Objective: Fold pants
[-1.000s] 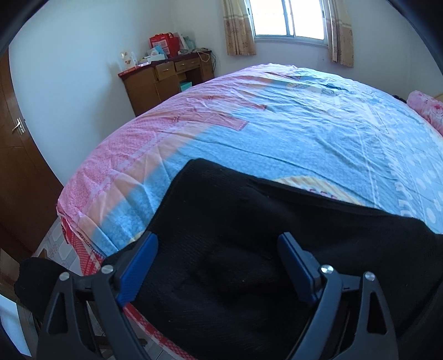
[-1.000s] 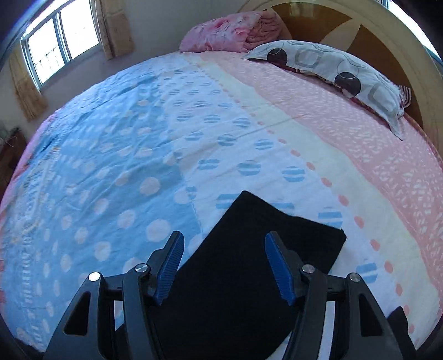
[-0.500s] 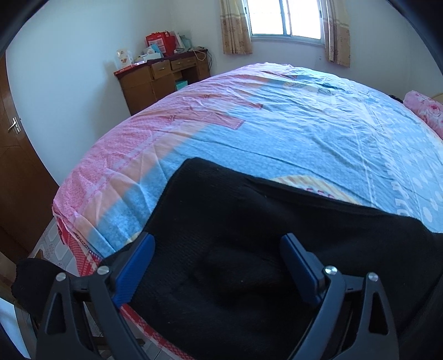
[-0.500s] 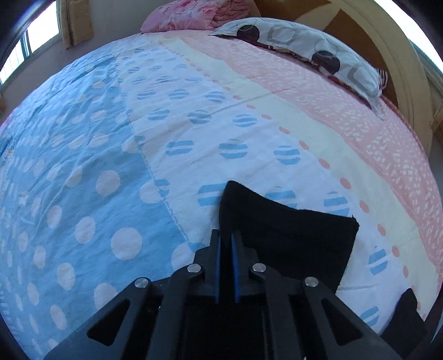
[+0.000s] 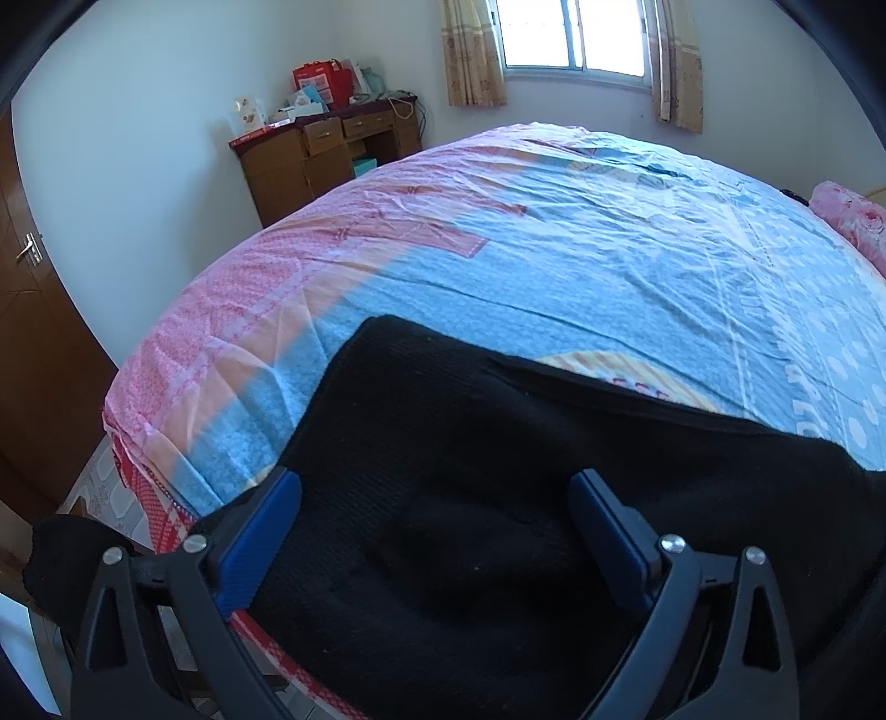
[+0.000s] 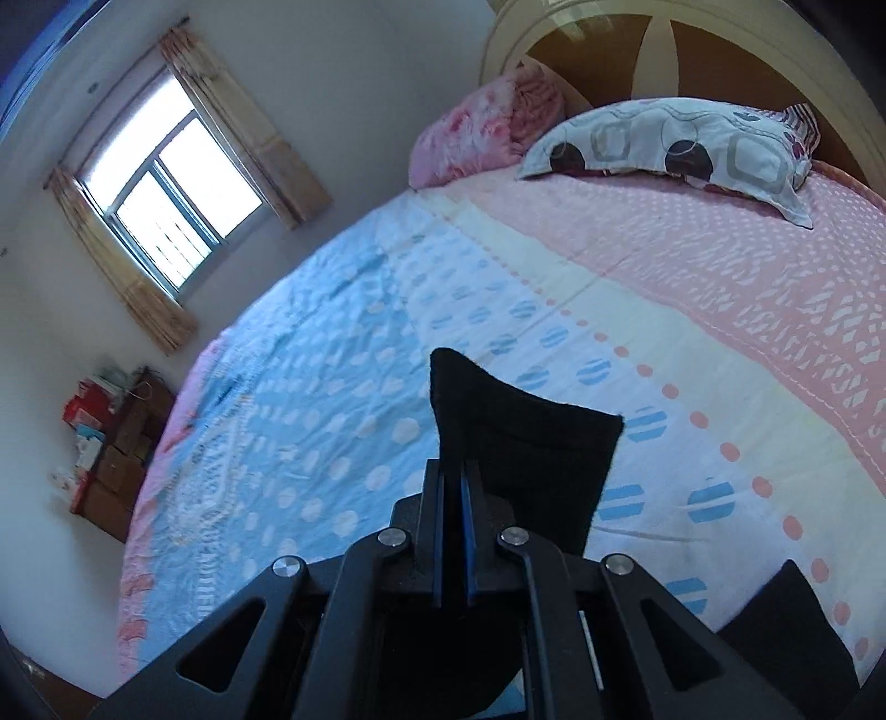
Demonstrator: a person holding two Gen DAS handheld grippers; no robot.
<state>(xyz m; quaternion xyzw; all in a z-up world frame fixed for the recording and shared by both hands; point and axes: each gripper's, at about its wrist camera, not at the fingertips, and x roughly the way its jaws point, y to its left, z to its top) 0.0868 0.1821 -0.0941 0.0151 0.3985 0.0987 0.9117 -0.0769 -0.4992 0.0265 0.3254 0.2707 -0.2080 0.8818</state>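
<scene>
Black pants (image 5: 470,487) lie flat near the front edge of a bed with a blue, pink and white cover (image 5: 581,266). My left gripper (image 5: 437,498) is open just above the waist part of the pants, its blue fingers apart on either side. In the right wrist view my right gripper (image 6: 453,482) is shut on the pants' leg end (image 6: 520,437) and holds it lifted off the bed cover (image 6: 343,399); the cuff stands up and curls above the fingers.
A wooden desk (image 5: 326,155) with boxes stands by the far wall under a curtained window (image 5: 576,33). A wooden door (image 5: 33,332) is at the left. A patterned pillow (image 6: 670,149), a folded pink blanket (image 6: 487,127) and a headboard (image 6: 692,50) are at the bed's head.
My right gripper closed on the pants' leg end and lifted it off the bed, tilting upward. My left gripper stayed open over the waist, hardly moving.
</scene>
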